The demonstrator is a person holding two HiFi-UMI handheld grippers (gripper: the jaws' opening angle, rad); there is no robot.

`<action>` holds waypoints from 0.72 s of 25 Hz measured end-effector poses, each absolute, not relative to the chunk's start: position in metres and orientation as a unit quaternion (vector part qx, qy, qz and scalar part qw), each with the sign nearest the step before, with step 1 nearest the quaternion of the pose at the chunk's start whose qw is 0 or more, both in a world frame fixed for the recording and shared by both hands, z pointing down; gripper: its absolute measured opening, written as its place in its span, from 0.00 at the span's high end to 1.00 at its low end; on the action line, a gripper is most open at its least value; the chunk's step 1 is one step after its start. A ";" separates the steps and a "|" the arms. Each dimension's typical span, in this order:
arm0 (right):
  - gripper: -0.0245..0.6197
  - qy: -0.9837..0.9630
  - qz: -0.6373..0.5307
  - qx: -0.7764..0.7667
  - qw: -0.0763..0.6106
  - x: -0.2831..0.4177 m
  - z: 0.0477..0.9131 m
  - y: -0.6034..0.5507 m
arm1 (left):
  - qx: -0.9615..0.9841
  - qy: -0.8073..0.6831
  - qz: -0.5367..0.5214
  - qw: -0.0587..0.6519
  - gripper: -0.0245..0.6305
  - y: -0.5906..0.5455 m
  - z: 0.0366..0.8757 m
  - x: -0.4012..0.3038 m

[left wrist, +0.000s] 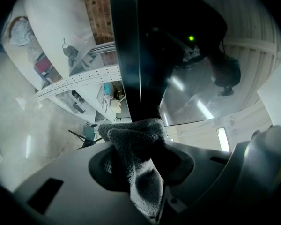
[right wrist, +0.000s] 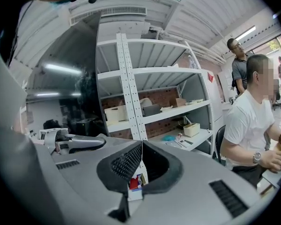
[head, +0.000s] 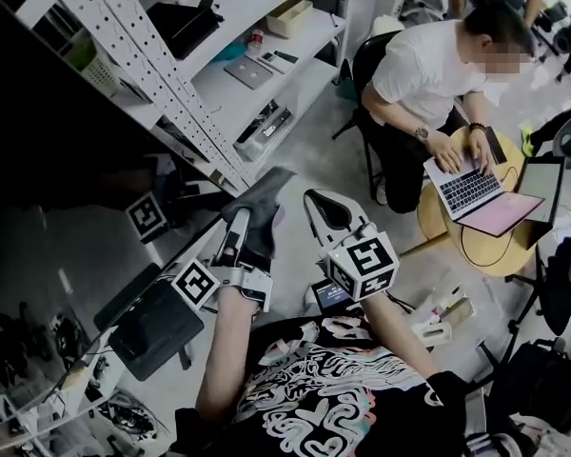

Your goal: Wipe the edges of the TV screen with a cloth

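A grey cloth (left wrist: 141, 172) is clamped in my left gripper (left wrist: 139, 132), and its bunched front presses against the dark bezel (left wrist: 130, 55) of the TV. The glossy screen (left wrist: 201, 78) stretches off to the right of that edge in the left gripper view. In the head view the cloth (head: 266, 196) covers the tips of the left gripper (head: 252, 219), which sits at the edge of the dark TV screen (head: 67, 246). Just to its right, my right gripper (head: 325, 206) is shut with nothing in it. In its own view the right gripper (right wrist: 141, 146) has the screen (right wrist: 61, 88) to its left.
White metal shelving (head: 238, 65) with boxes and devices stands behind the TV. A person (head: 428, 74) sits on a chair typing on a laptop (head: 471, 190) at a small round table (head: 485, 255); another person (right wrist: 239, 62) stands behind. A black flat object (head: 157, 327) lies on the floor at lower left.
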State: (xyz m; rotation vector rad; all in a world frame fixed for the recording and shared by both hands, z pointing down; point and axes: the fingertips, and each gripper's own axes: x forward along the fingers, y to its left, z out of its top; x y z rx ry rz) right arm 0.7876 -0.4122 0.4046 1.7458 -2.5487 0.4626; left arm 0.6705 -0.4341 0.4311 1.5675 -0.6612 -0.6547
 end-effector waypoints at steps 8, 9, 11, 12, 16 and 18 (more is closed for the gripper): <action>0.92 -0.822 0.136 0.553 0.020 0.797 0.407 -0.404 | 0.846 -0.364 -0.054 0.386 0.76 -0.415 0.435 0.681; 0.92 -0.826 0.130 0.548 0.021 0.797 0.407 -0.401 | 0.867 -0.373 -0.015 0.331 0.76 -0.409 0.433 0.679; 0.92 -0.834 0.118 0.539 0.027 0.792 0.408 -0.395 | 0.888 -0.392 0.051 0.236 0.77 -0.396 0.430 0.670; 0.92 -0.836 0.114 0.536 0.031 0.788 0.408 -0.392 | 0.892 -0.399 0.074 0.199 0.77 -0.391 0.429 0.665; 0.92 -0.843 0.106 0.526 0.038 0.771 0.405 -0.382 | 0.892 -0.426 0.111 0.104 0.77 -0.370 0.417 0.650; 0.92 -0.848 0.101 0.519 0.041 0.759 0.402 -0.375 | 0.886 -0.444 0.111 0.079 0.77 -0.360 0.410 0.639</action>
